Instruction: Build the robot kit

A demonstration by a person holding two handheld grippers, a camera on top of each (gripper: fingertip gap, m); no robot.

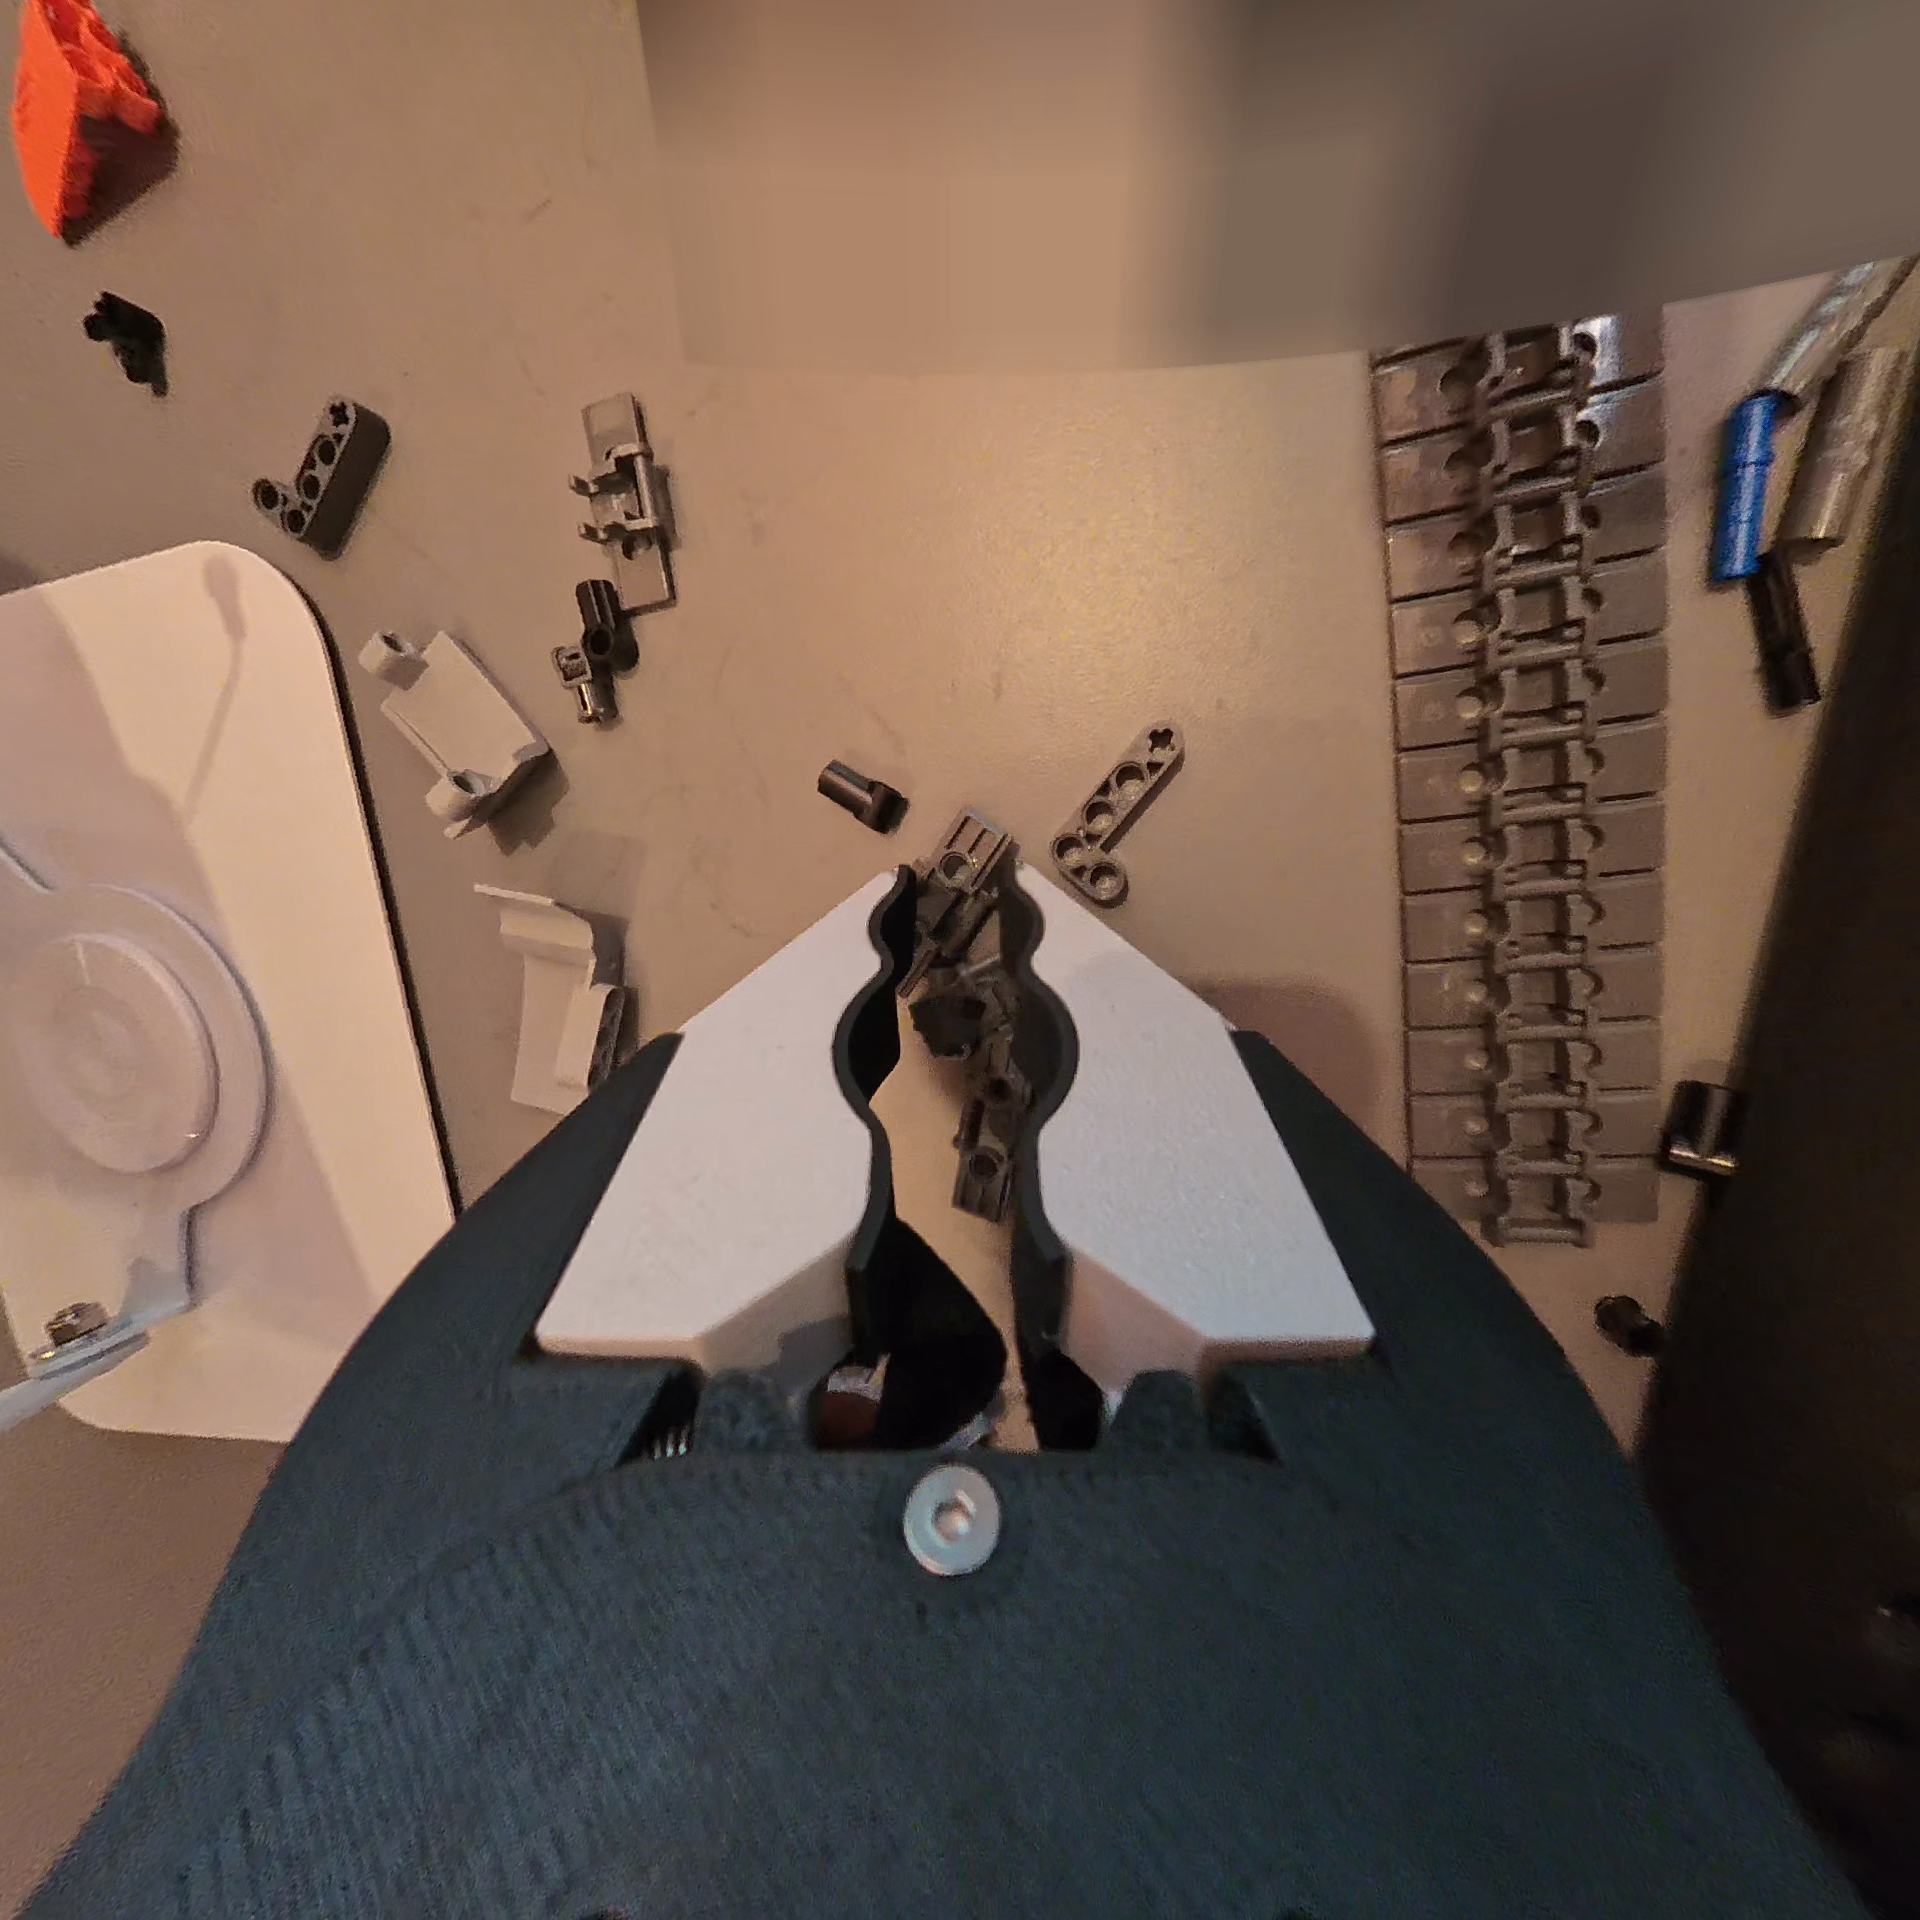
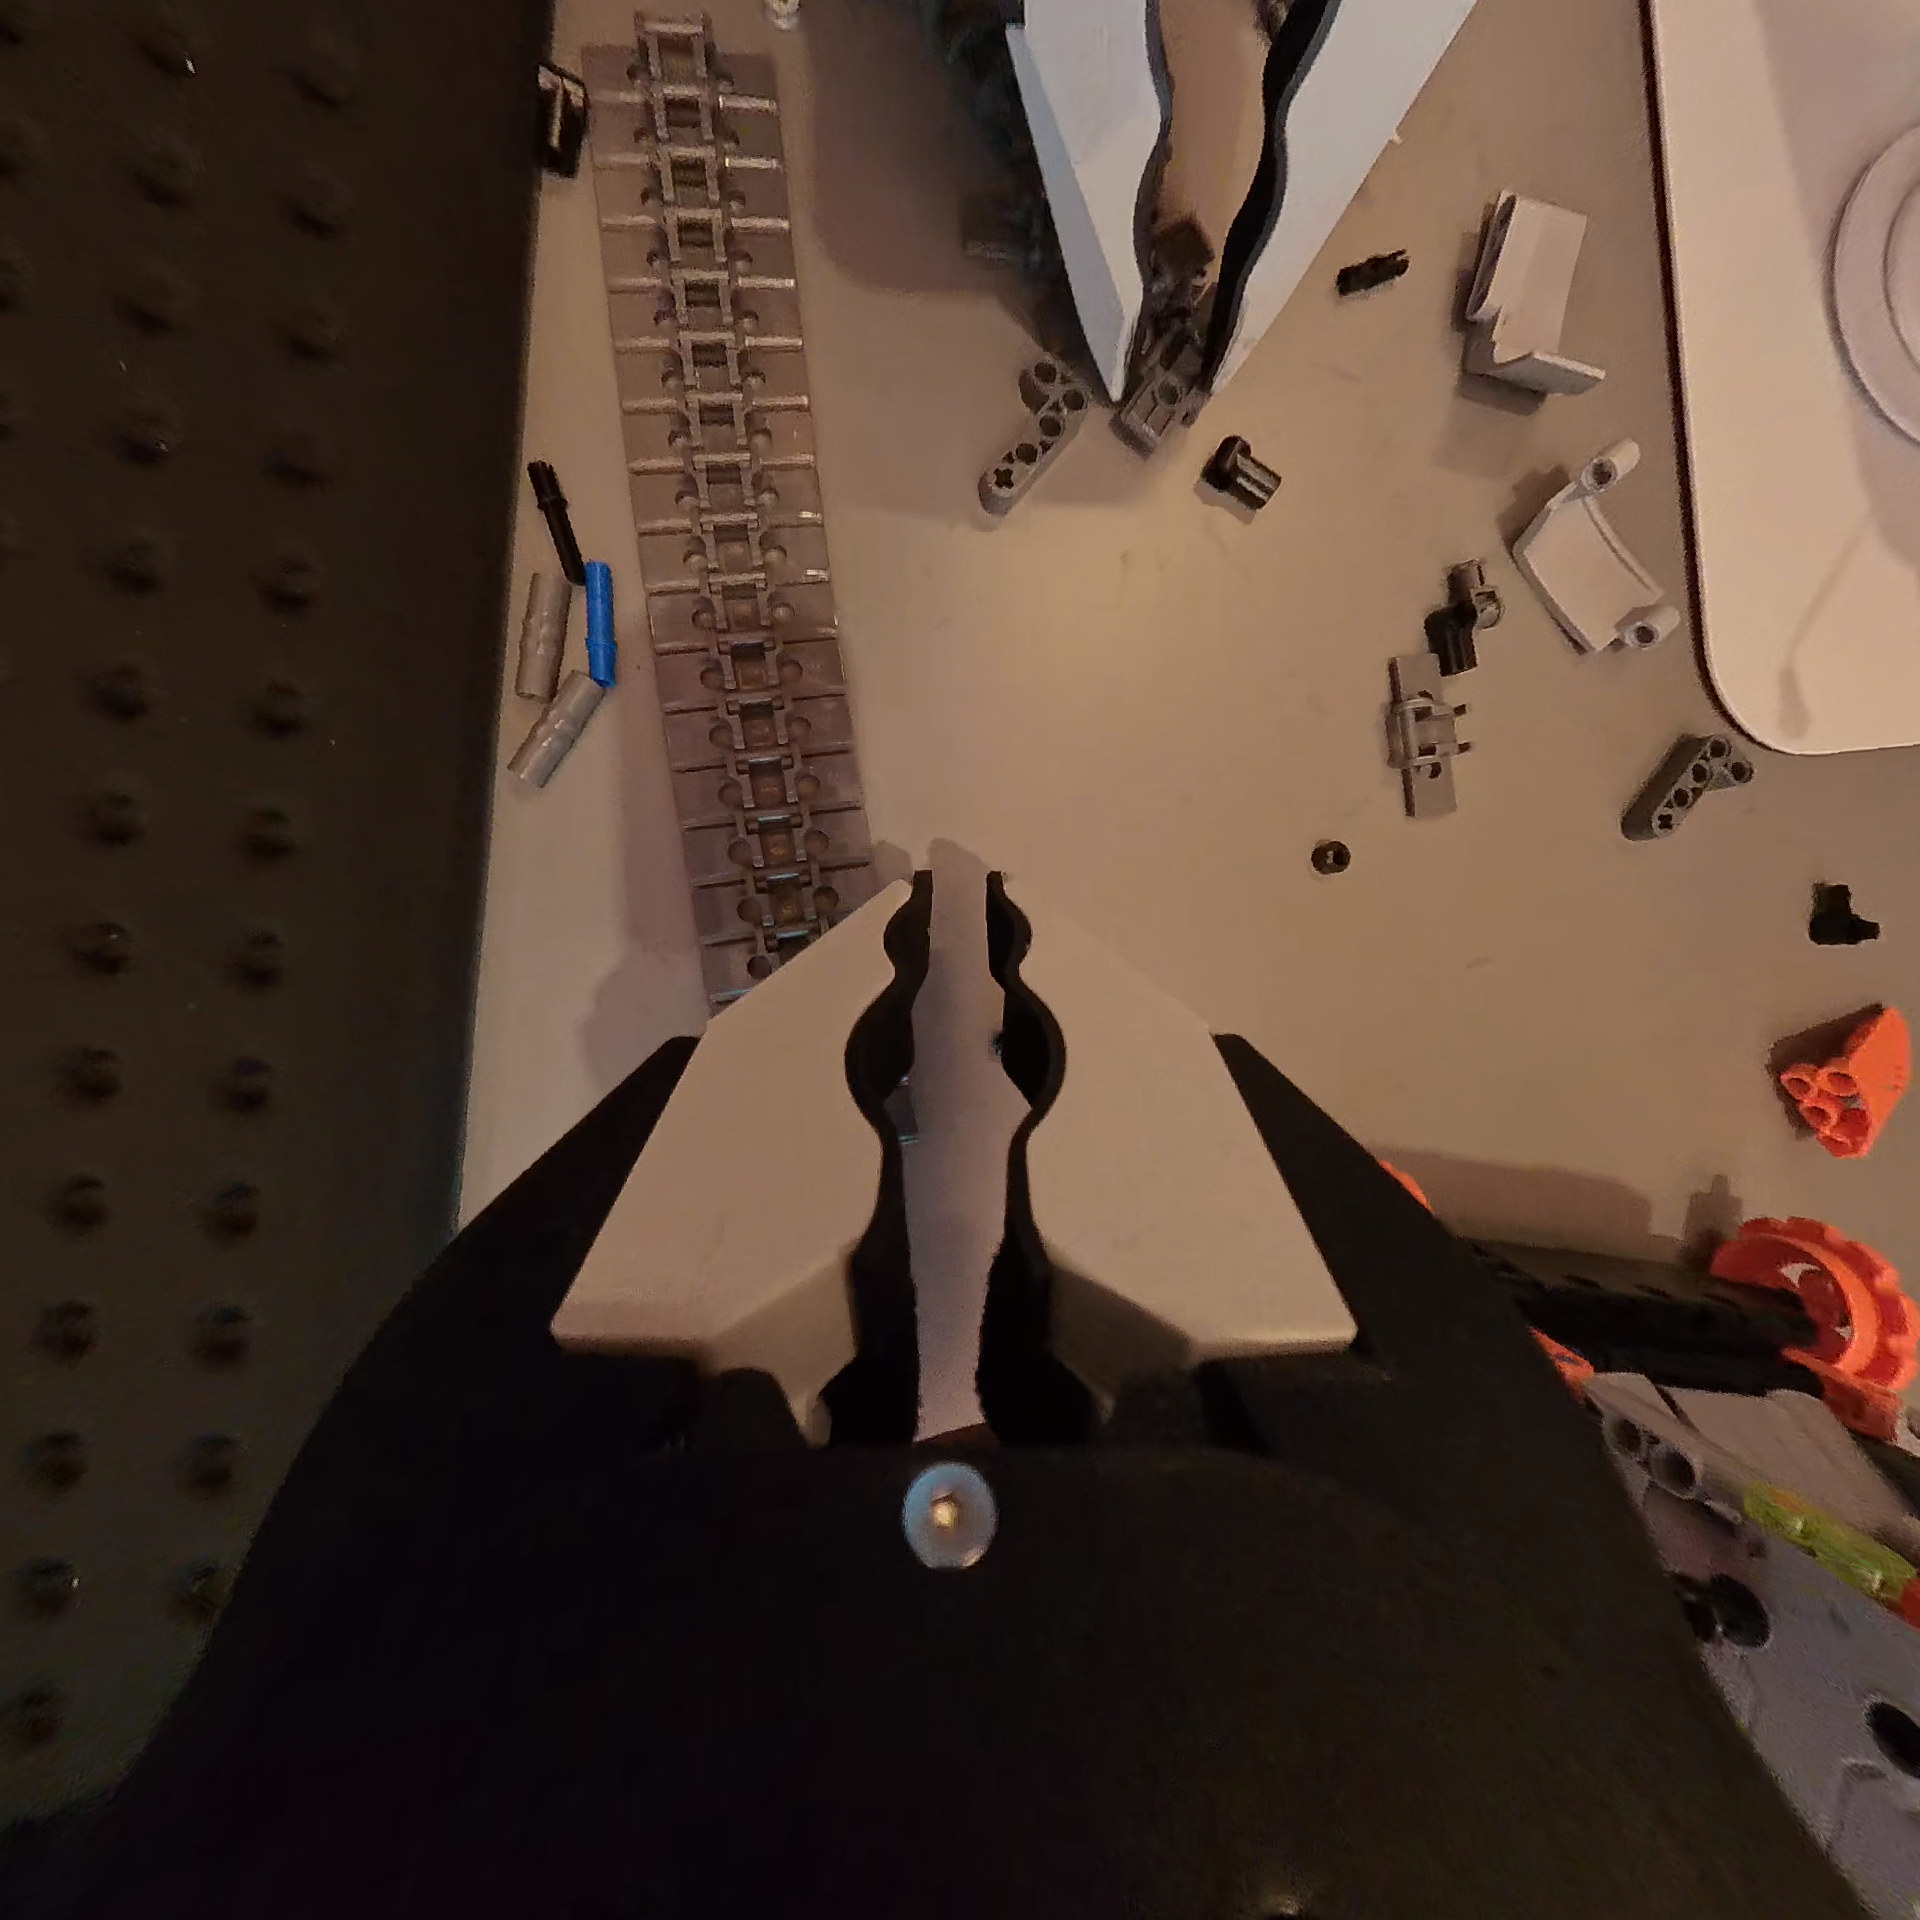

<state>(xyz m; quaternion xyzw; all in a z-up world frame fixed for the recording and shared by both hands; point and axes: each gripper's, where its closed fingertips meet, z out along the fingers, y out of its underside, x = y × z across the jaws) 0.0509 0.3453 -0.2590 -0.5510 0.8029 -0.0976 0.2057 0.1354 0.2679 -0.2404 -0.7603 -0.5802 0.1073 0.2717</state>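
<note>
Grey linked plastic piece, thin and full of small round holes, sits clenched between the two pale fingers of the left tool; its end sticks out past the tips, just above the bench, and the far view from the right wrist shows the same piece at the tips of that tool. The fingers are smooth and wedge-shaped, with wavy black inner edges, and they sit in a rough dark printed body. Just beside the tips lie a flat grey L-shaped beam with round holes and a short black bush. The right tool is released: a narrow gap runs between its fingers and only the bench surface shows through it. Its left finger lies over the near end of a long grey track chain, made of flat ribbed plates joined by small square links. Near the chain are a blue pin, two pale grey pins and a thin black pin. A dark studded plate borders the bench on that side. Further off lie curved pale grey panels and an orange round-holed brick.
</note>
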